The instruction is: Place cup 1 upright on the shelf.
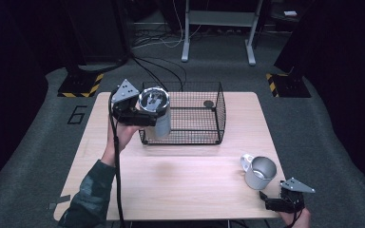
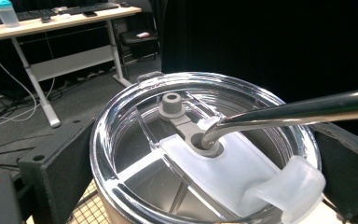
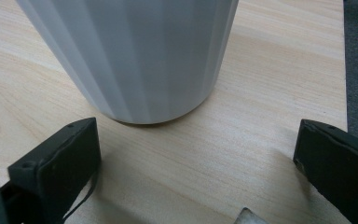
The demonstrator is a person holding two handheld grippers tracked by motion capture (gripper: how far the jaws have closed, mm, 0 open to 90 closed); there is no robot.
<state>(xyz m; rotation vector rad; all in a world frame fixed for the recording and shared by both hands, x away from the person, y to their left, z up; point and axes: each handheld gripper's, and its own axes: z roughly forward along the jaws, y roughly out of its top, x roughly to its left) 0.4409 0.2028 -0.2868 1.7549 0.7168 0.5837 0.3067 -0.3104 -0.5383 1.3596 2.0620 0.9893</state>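
My right gripper [image 1: 272, 197] rests low at the near right corner of the wooden table [image 1: 180, 185], its jaws spread wide with bare tabletop between them. Just ahead of it stands the metal mug [image 1: 260, 173], upright, its handle turned to the left; in the right gripper view its pale ribbed wall [image 3: 140, 56] rises beyond my open jaws and touches neither one. Farther out, on the left side, my left gripper [image 1: 148, 115] is raised above the table and pinches a steel tumbler [image 1: 158, 113] by its upper part, one jaw pressed to each side. The tumbler hangs upright at the near left corner of the black wire basket [image 1: 197, 128], over its rim. In the left gripper view the tumbler's clear lid [image 2: 140, 154] sits between my jaws, and a bent metal straw [image 2: 289, 109] comes out of the lid's grey plug and runs off to the right. A small dark round thing [image 1: 208, 103] lies at the basket's far right corner.
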